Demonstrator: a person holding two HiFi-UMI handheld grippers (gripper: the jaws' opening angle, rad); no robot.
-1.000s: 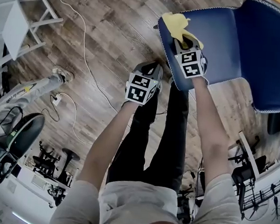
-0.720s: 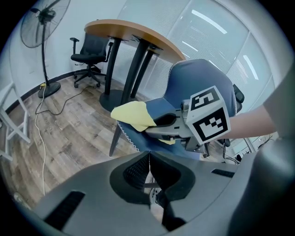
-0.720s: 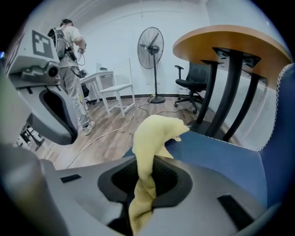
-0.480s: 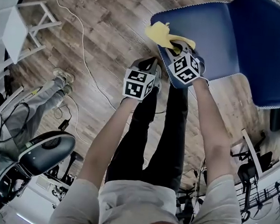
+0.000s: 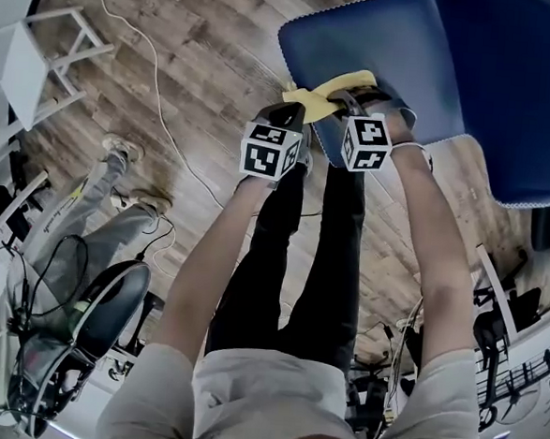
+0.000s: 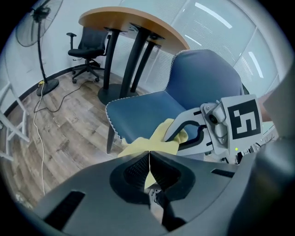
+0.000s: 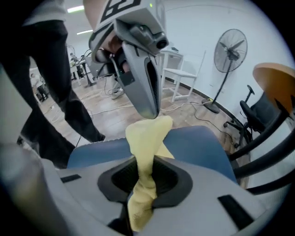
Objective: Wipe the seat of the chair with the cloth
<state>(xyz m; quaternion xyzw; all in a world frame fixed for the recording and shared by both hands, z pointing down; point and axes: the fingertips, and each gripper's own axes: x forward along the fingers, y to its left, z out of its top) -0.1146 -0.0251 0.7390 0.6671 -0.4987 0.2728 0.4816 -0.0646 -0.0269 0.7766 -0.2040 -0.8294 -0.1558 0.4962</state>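
Starting right at the jaws, we have the right gripper clamped tight on a bunched twist of the yellow cloth. The fabric is squeezed between its jaws, low in the centre of the right gripper view.

Over to the left gripper: its jaws are pressed together to a thin seam. We can see a sliver of that same cloth caught in them, with more of it spreading just beyond the tips. So both tools have hold of the cloth. In the right gripper view it rises to a peak where the left gripper's tip pinches it.

Just past the jaws, the cloth is at the near edge of the blue chair seat, upper centre of the head view. We can't tell whether it is touching the seat or held just above it. The seat's rim carries pale stitching. The chair back rises behind it, at the right of the left gripper view.

Lower in the head view, the person's black trousers run down the middle of the frame over a wood-plank floor.

Further off now, at the back of the room, we pick out a round wooden table on dark legs at the top of the left gripper view. A black office chair sits at its upper left. A standing fan shows at the upper right of the right gripper view.
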